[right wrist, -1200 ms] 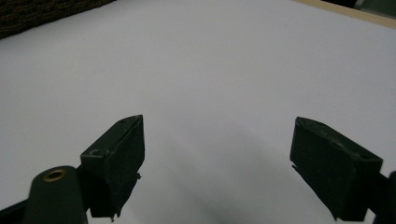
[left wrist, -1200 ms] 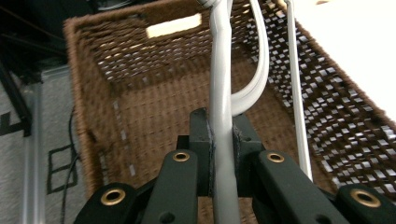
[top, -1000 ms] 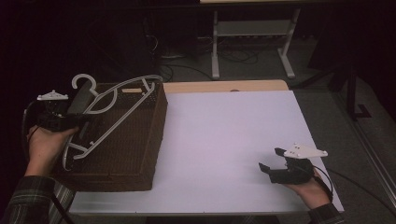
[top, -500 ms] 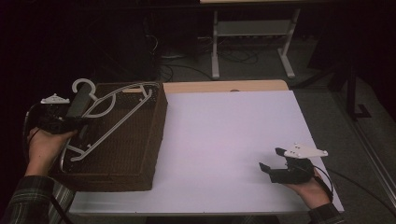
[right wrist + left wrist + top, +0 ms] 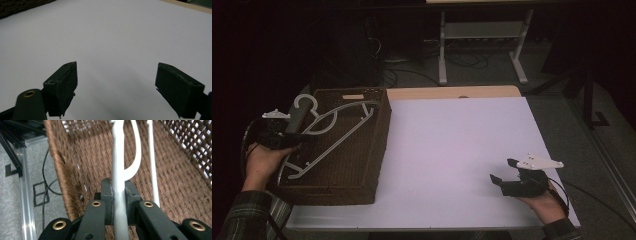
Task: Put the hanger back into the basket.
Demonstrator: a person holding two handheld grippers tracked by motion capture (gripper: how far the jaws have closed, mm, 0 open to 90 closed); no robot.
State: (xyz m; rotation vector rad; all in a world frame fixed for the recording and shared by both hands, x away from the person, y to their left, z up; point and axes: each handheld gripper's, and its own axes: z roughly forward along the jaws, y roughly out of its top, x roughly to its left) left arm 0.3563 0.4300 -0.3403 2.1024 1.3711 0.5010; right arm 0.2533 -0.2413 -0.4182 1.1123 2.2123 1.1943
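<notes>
A white plastic hanger lies across the open top of a brown wicker basket at the table's left. My left gripper is shut on the hanger's curved arm, at the basket's left rim. In the left gripper view the white hanger bar runs up between the closed jaws, with the basket's woven wall behind. My right gripper rests near the table's front right corner, open, with nothing between its jaws. In the right gripper view, the right gripper faces bare white tabletop.
The white table top spreads between the basket and the right gripper. A tan strip edges the far side. Beyond stands a white metal frame on a grey floor with cables.
The left gripper has lowered the hanger toward the basket and drawn it slightly left. The right gripper has stayed still.
</notes>
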